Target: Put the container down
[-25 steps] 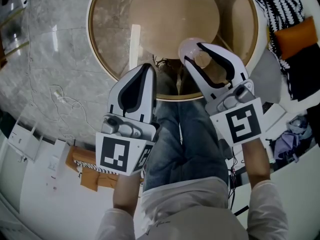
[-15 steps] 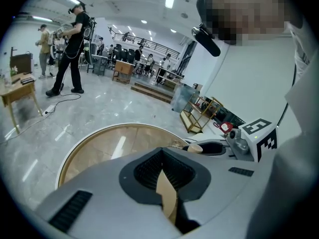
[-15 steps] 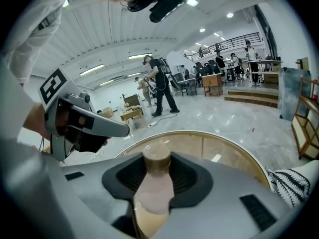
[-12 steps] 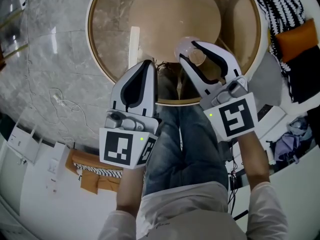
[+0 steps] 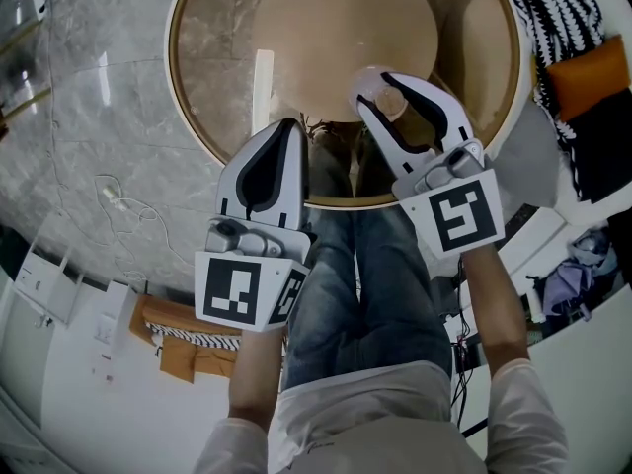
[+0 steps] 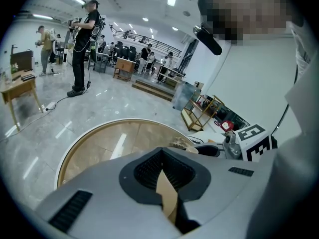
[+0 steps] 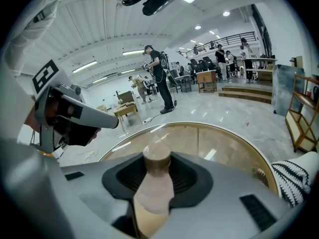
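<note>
Right gripper [image 5: 383, 95] clamps translucent pink container [image 7: 154, 183]; round glass table [image 5: 212, 47].

White left tool [image 5: 287, 129], right tool [image 5: 381, 85], blue jeans [image 5: 370, 284]

Head view looks down; both gripper views share the table [image 6: 99, 143].

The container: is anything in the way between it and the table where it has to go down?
Nothing visible. The container is clamped in the right hand-held gripper above the round glass table, and the tabletop beneath it looks bare.
</note>
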`<state>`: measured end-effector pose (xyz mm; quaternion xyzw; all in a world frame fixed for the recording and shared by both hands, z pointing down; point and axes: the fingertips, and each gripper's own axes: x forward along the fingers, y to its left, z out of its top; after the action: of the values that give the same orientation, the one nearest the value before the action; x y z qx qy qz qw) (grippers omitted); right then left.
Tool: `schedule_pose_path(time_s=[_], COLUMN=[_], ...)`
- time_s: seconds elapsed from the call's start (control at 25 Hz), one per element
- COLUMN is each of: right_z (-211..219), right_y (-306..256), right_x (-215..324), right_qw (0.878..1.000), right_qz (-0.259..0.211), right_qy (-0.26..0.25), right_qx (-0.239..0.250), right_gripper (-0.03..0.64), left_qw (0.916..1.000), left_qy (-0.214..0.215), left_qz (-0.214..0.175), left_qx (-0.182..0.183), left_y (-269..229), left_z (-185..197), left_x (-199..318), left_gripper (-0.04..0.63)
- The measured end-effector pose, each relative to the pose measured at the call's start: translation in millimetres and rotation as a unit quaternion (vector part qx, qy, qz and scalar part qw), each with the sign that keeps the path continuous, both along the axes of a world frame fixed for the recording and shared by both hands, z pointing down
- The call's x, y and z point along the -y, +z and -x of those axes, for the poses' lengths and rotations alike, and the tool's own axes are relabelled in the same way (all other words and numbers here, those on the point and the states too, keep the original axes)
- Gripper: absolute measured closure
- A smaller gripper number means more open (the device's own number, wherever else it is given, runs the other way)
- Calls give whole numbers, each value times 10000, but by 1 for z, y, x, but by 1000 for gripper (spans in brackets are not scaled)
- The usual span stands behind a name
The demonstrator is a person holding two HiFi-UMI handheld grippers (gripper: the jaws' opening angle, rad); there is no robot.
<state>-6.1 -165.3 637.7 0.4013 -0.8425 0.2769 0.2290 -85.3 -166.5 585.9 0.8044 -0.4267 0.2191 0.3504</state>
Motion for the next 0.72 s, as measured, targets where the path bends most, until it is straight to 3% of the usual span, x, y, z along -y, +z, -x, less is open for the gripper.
schedule_pose_path(time_s=[0.72], right_z=[11], right_y=[22], right_x=[-7], right_qw=[10000], right_qz=[-6], right_qy=[-24], right_qx=[-7], right_gripper=[474], left_qw=[10000], left_qy=[9], left_qz=[75], left_qx=[-65], left_y=[11], left_z=[3], left_x=[-13], left_gripper=[577])
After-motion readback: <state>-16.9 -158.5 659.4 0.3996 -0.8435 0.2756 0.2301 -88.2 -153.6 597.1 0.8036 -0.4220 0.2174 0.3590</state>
